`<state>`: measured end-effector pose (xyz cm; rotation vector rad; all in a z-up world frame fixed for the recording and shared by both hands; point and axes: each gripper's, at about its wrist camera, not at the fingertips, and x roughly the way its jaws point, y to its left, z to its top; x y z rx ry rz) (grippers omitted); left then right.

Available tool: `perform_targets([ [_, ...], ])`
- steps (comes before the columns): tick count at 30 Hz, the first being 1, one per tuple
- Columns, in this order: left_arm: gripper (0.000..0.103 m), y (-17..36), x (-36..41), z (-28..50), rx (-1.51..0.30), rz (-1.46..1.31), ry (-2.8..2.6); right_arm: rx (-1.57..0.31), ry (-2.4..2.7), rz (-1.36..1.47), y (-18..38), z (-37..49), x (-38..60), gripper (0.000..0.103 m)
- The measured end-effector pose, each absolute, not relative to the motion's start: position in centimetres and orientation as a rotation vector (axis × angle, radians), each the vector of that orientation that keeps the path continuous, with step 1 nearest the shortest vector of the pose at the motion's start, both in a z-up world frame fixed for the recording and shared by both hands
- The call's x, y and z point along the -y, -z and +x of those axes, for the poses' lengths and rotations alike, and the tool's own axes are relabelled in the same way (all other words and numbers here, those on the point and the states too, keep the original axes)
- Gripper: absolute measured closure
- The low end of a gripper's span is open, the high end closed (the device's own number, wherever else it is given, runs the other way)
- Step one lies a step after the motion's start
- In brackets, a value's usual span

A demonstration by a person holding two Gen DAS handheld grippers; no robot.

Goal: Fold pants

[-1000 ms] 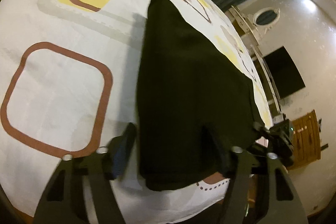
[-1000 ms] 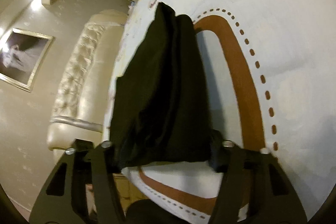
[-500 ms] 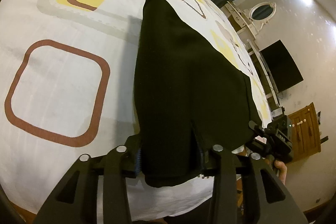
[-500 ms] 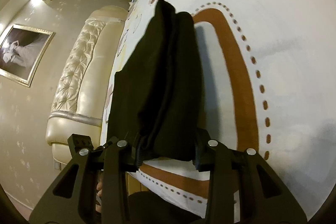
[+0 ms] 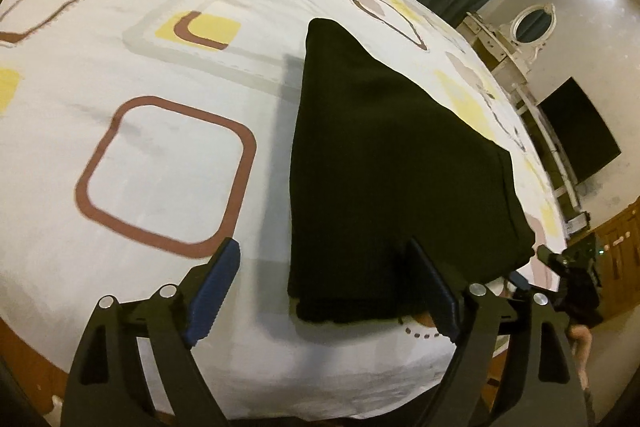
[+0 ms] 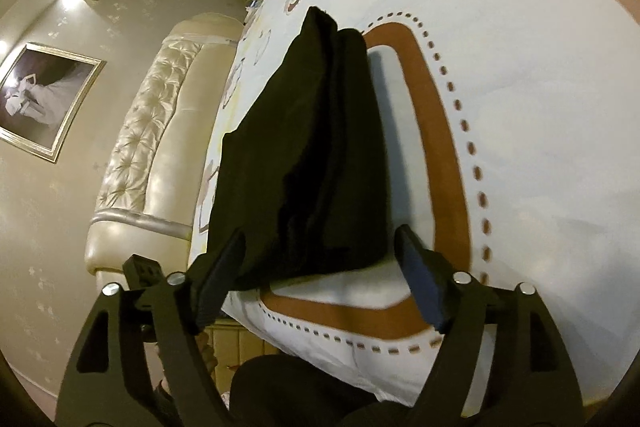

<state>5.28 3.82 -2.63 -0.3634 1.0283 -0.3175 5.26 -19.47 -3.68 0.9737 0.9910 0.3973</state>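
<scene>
Black pants (image 5: 384,163), folded into a compact stack, lying at the near edge of the bed's patterned sheet (image 5: 120,75), centre of both frames.
Left gripper (image 5: 324,291) and right gripper (image 6: 320,279): jaws have just been opening, now spread clear of the cloth, which lies between them unpinched. Release step; best done by drawing both back along the stack's line, so no pad snags and drags a layer.

- Folded black pants (image 5: 384,163) lie flat on the patterned bedsheet (image 5: 140,75).
- Left gripper (image 5: 326,291) has just opened; its jaws stand wide astride the pants' near edge, pads clear.
</scene>
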Motion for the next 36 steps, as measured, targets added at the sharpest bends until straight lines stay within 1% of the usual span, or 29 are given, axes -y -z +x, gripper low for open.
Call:
perform_targets([
  [5,0.019,1.3,-2.9,3.3,-0.98,-0.252,0.263,-1.01,-0.322,0.932,3.2,3.2,20.4,0.02],
  [11,0.019,0.2,-1.5,1.7,-0.927,-0.17,0.196,-1.013,-0.195,0.829,1.9,2.1,20.3,0.019],
  [18,0.019,-1.5,-1.6,0.1,-0.851,-0.174,0.141,-0.975,-0.117,0.561,-0.9,0.9,17.6,0.018],
  [26,0.017,-2.0,-1.0,-1.5,-0.849,-0.102,0.115,-0.901,-0.048,0.356,-3.1,-0.4,14.7,0.013],
  [36,0.017,-2.2,0.4,-2.2,-0.839,-0.076,0.148,-0.882,-0.025,0.276,-3.1,-0.2,13.6,0.012],
])
